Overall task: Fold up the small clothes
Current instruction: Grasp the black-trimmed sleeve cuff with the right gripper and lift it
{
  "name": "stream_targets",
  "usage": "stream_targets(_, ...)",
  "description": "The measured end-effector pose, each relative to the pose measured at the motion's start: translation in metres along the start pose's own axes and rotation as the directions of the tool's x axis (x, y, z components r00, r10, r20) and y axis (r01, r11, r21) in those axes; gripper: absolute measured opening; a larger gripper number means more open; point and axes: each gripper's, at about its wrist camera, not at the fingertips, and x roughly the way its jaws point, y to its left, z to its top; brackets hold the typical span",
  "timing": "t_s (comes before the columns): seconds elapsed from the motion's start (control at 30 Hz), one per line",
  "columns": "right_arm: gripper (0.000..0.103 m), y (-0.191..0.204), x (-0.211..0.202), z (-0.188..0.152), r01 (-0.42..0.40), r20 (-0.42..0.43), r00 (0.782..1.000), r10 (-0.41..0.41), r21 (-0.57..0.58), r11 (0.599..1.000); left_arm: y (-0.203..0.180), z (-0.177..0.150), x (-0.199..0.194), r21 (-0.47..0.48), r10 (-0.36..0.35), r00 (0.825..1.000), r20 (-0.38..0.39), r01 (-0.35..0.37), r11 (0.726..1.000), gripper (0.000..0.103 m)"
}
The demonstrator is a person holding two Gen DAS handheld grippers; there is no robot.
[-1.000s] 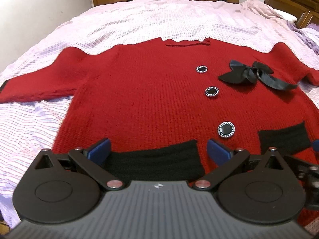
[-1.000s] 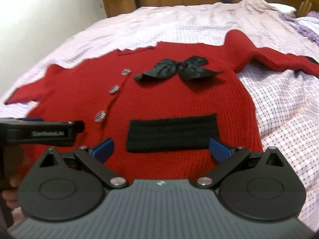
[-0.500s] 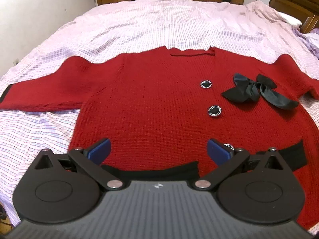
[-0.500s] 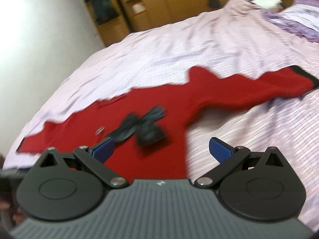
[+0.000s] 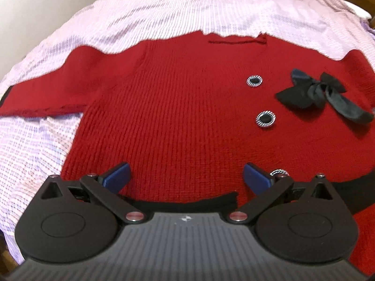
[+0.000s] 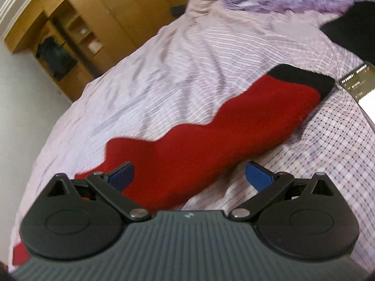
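One wide bed covered in a pale lilac checked sheet carries a red knitted cardigan spread flat, front up, with one sleeve stretched out toward its black cuff. Both grippers hover above it with fingers spread wide and nothing between them, the left gripper over the lower body near a black pocket band, the right gripper over the sleeve. Smaller still, a black bow lies beside the round black buttons.
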Motion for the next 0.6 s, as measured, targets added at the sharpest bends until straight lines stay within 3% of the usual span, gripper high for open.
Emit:
stream_targets(0.3, 0.102, -0.028, 0.034, 0.015, -0.007, -0.003, 1.000, 0.008, 0.084, 0.996, 0.001, -0.001, 0.013, -0.013, 0.001, 1.000, -0.025, -0.002, 1.000, 0.103)
stream_targets(0.37, 0.097, -0.030, 0.036, 0.015, 0.009, 0.028, 1.000, -0.012, 0.086, 0.996, -0.002, -0.002, 0.014, 0.002, 0.015, 1.000, -0.022, -0.015, 1.000, 0.103)
stream_targets(0.5, 0.078, -0.032, 0.033, 0.023, 0.027, 0.081, 0.996, -0.037, 0.121, 0.992, -0.005, -0.001, 0.016, 0.017, 0.027, 0.999, -0.024, -0.026, 1.000, 0.103)
stream_targets(0.57, 0.062, -0.034, 0.032, 0.028, 0.026, 0.092, 0.995, -0.037, 0.115, 0.993, -0.005, -0.001, 0.017, 0.013, 0.025, 0.999, -0.026, -0.025, 1.000, 0.103)
stream_targets(0.6, 0.044, -0.034, 0.032, 0.030, 0.033, 0.092, 0.995, -0.042, 0.103, 0.994, -0.005, -0.001, 0.017, 0.012, 0.025, 0.999, -0.025, -0.025, 1.000, 0.103)
